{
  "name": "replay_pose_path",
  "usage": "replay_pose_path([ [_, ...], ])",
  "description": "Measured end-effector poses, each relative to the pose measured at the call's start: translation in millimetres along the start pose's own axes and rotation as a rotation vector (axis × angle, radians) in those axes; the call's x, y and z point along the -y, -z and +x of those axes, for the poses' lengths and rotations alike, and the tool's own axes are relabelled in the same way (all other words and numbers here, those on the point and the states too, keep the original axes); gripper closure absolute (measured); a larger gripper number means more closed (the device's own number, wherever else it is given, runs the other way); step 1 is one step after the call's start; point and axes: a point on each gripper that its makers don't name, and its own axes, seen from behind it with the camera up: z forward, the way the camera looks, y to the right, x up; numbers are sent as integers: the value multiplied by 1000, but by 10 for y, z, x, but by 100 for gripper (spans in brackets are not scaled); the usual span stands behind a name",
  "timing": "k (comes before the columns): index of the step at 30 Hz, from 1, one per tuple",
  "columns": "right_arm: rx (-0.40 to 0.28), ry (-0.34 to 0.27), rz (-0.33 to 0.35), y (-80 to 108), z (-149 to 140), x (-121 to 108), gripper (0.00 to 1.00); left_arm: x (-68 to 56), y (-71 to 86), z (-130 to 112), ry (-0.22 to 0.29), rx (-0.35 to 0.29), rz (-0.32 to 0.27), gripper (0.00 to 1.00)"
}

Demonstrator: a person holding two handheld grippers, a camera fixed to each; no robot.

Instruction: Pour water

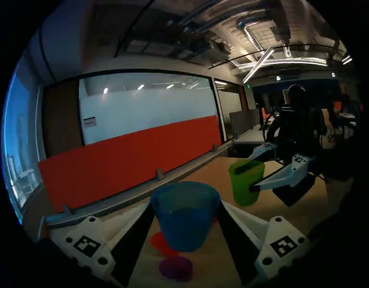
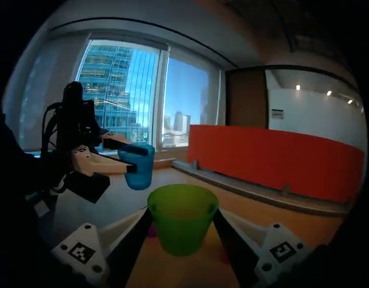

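Note:
A blue cup [image 1: 186, 220] sits upright between the fingers of my left gripper [image 1: 186, 225], held above the wooden table [image 1: 218, 175]; liquid level inside is hard to make out. In the right gripper view the same blue cup [image 2: 138, 167] hangs at the left, clamped by the left gripper [image 2: 131, 158]. My right gripper [image 2: 183, 225] is shut on a green cup [image 2: 183, 218], upright and lifted off the table. In the left gripper view that green cup [image 1: 245, 181] appears at the right, held by the right gripper [image 1: 254, 180].
A red cup [image 1: 163, 243] and a purple cup [image 1: 176, 267] lie on the table below the blue cup. An orange partition [image 1: 131, 158] and a grey rail border the table's far side. A person [image 1: 296, 120] sits at desks beyond. Large windows [image 2: 131, 91] stand behind the left gripper.

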Motion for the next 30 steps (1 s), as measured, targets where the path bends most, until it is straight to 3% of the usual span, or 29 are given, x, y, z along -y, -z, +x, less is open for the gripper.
replay_pose_path([
  [22, -6, 8, 89, -188, 74, 334, 10, 124, 38, 550, -230, -54, 64, 14],
  [30, -7, 4, 107, -252, 94, 400, 10, 156, 30, 687, -291, -68, 74, 14],
])
